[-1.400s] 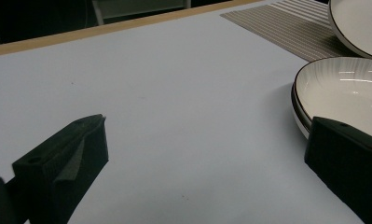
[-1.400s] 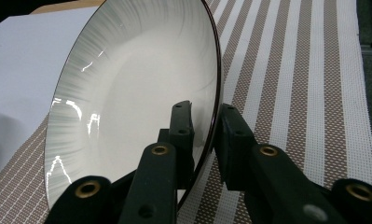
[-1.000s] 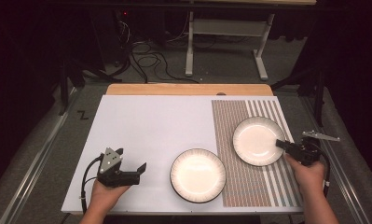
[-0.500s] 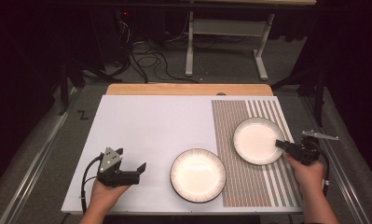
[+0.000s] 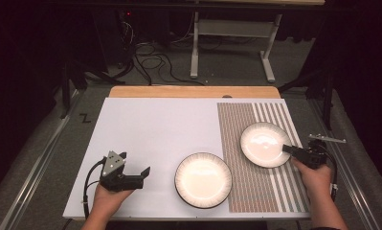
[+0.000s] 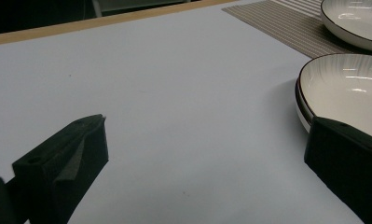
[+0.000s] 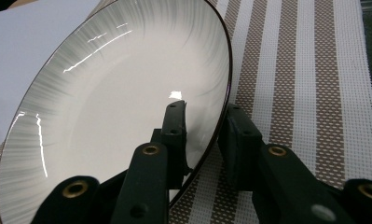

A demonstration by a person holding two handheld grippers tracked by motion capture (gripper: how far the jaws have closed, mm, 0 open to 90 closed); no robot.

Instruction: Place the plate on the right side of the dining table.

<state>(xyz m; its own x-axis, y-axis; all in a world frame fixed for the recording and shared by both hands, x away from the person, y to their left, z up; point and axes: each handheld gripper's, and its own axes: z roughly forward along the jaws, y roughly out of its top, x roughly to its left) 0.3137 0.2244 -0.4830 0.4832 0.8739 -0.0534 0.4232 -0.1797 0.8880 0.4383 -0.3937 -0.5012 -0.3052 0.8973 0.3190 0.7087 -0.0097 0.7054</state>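
Right gripper (image 7: pixel 203 135) clamps rim of far plate (image 7: pixel 113 98): one jaw inside the dish, other under the rim. Plate tilted over striped mat (image 7: pixel 314 79). Left gripper (image 5: pixel 131 178) released, jaws wide apart, nothing between them, resting low on white table (image 6: pixel 174 93). Near plate (image 6: pixel 347 93) just beyond its right jaw; far plate (image 6: pixel 356 21) behind it on mat.

white plate (image 5: pixel 263 143), brown-striped mat (image 5: pixel 255 187)

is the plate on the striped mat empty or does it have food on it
Empty: the plate on the striped mat shows only bare glossy white inside.
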